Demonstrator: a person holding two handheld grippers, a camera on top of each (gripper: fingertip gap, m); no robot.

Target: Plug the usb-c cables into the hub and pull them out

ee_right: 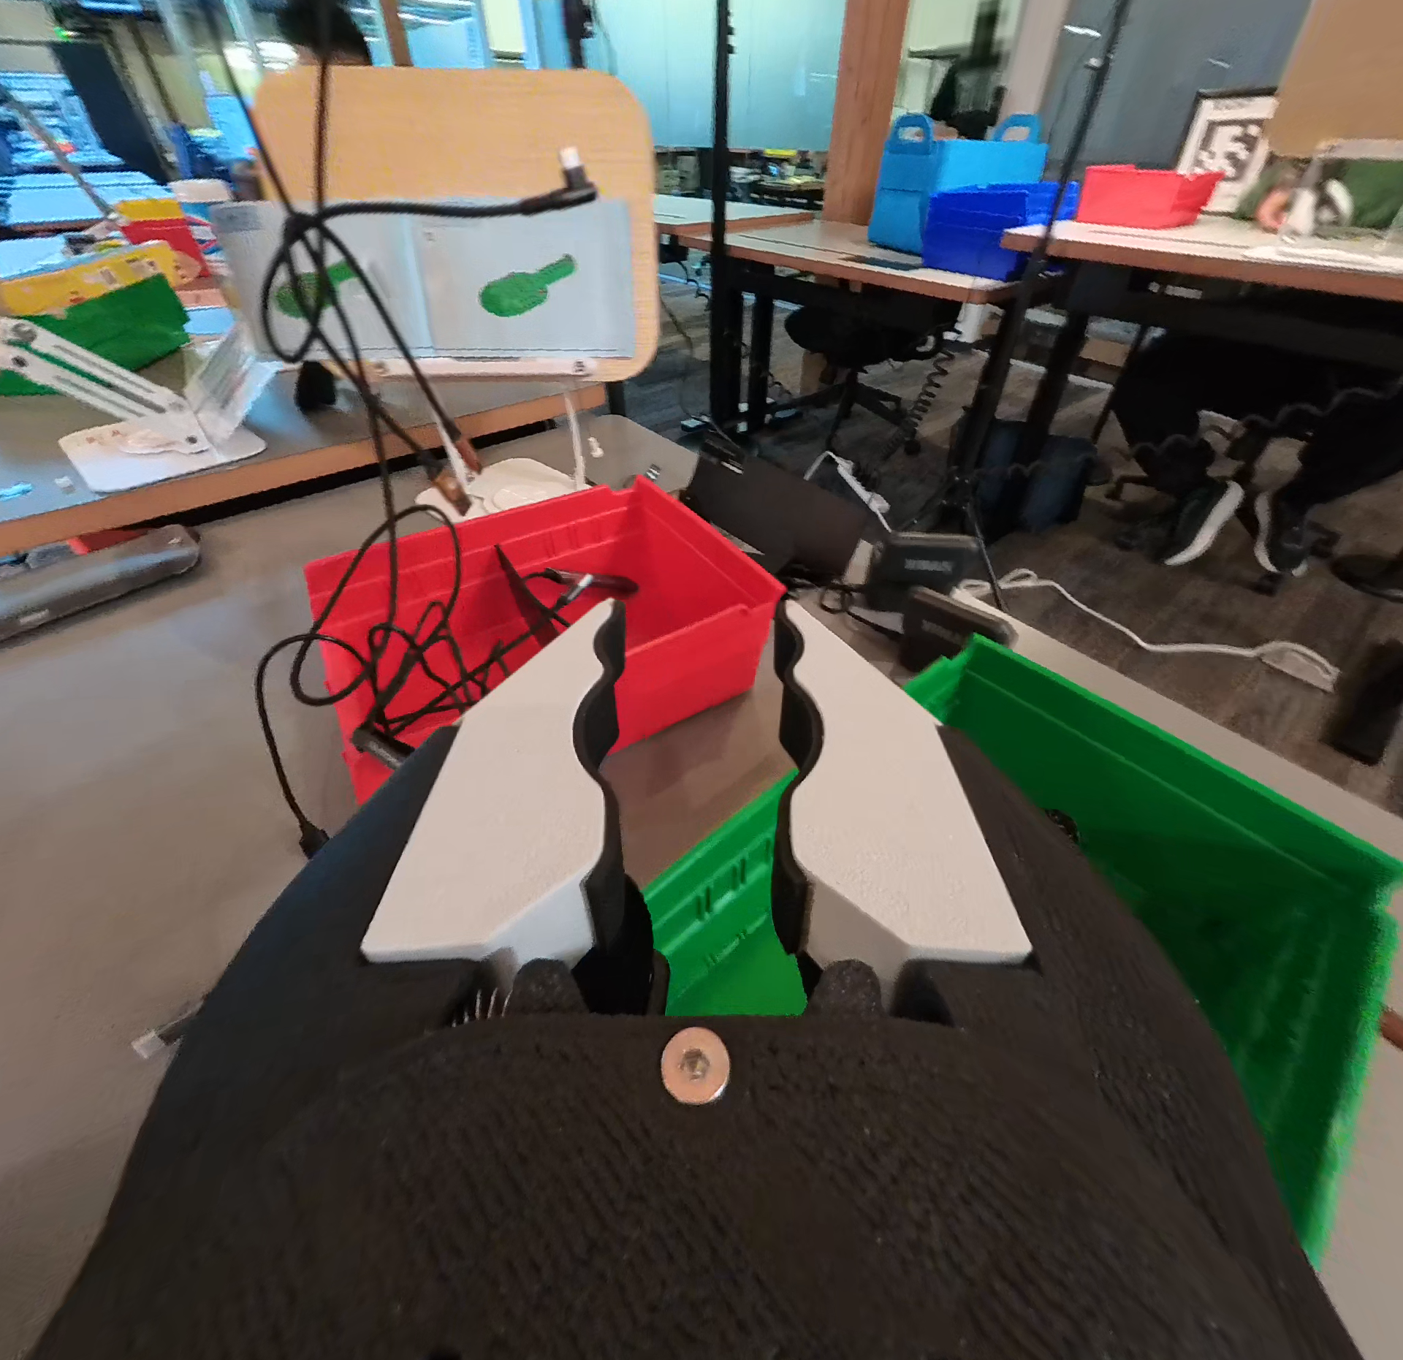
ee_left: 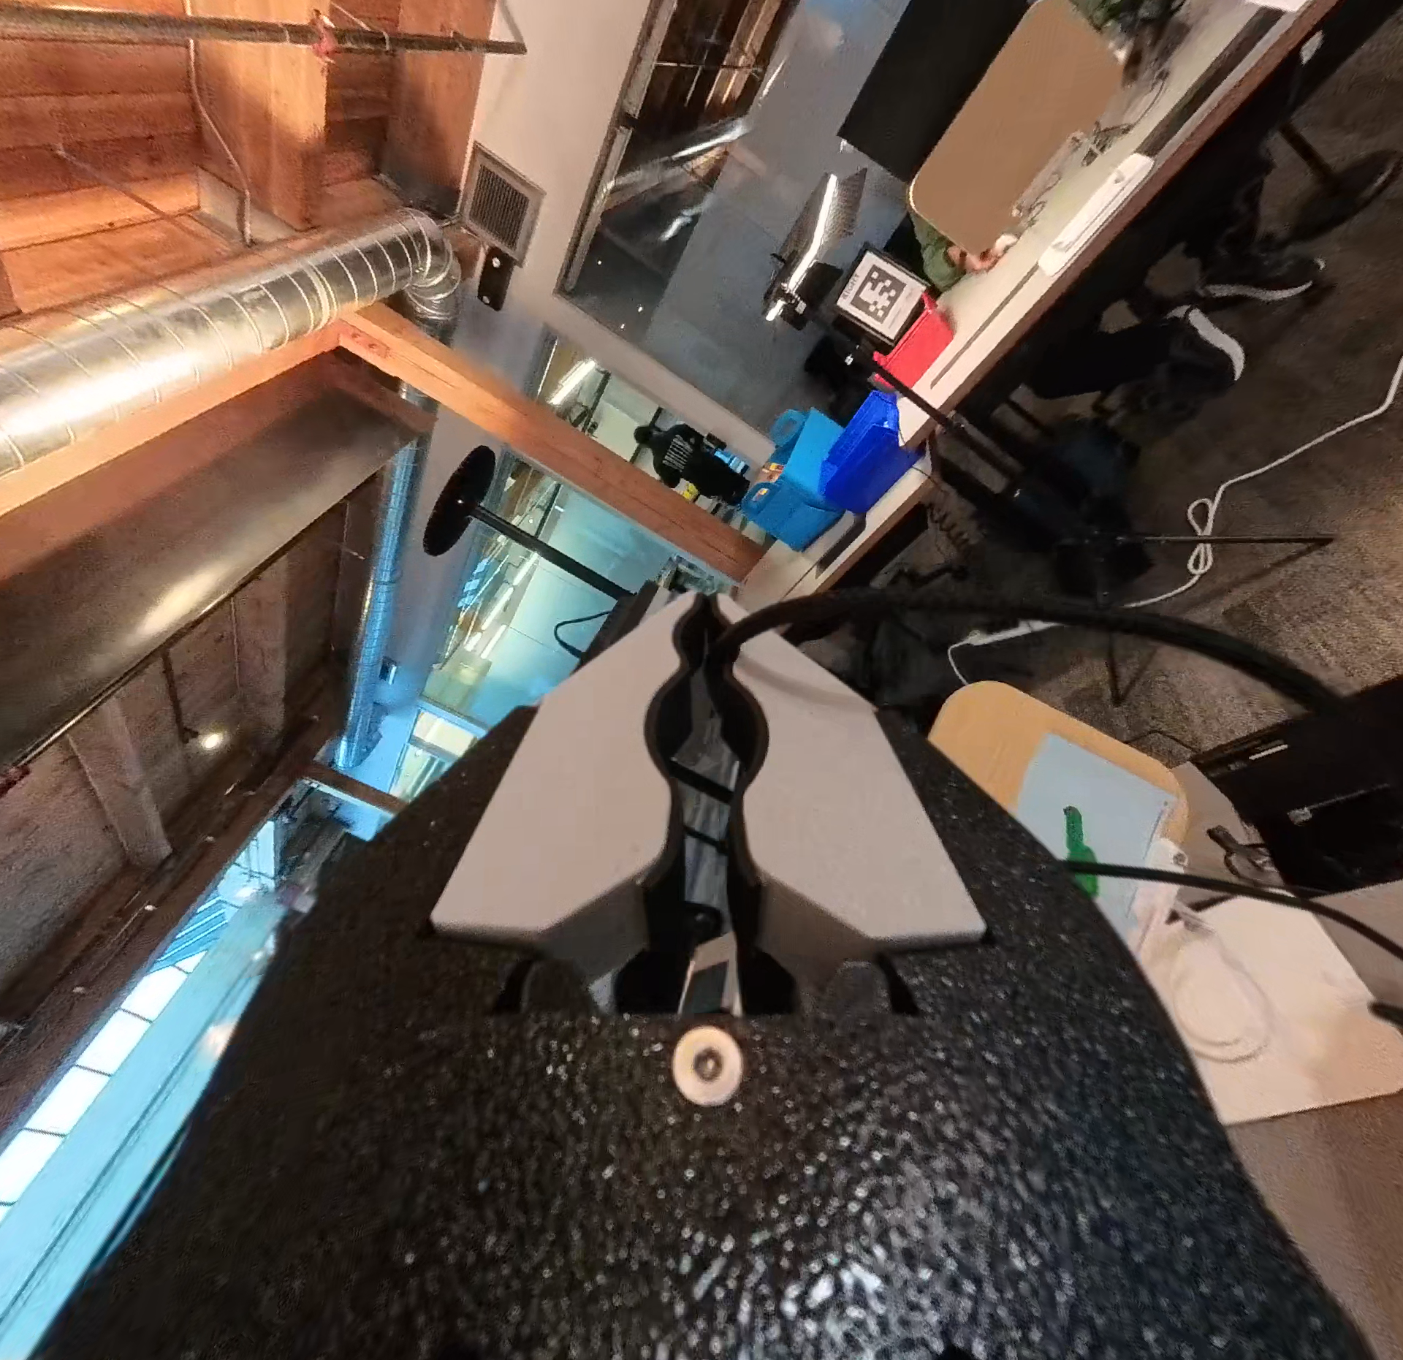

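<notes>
My left gripper [ee_left: 706, 617] is tilted up towards the ceiling and shut on a black cable [ee_left: 987, 610], which leaves the fingertips and arcs off to the right. A shiny grey piece [ee_left: 714, 974] sits deep between the fingers; I cannot tell what it is. My right gripper [ee_right: 700, 614] is open and empty, hovering over the gap between a red bin [ee_right: 683, 557] and a green bin [ee_right: 1139, 830]. A bundle of black cables [ee_right: 379, 450] hangs from above into the red bin, with plugs dangling [ee_right: 455, 488] and one angled plug [ee_right: 573, 177] sticking out high. No hub is clearly visible.
A wooden board with a sheet showing green shapes [ee_right: 524, 291] stands behind the red bin. Black power bricks [ee_right: 919, 564] and a white cord [ee_right: 1139, 640] lie to the right. Tripod poles [ee_right: 721, 185] and tables with blue bins [ee_right: 979, 215] stand beyond. The gap from one gripper's tips to the other's is roughly 55 cm.
</notes>
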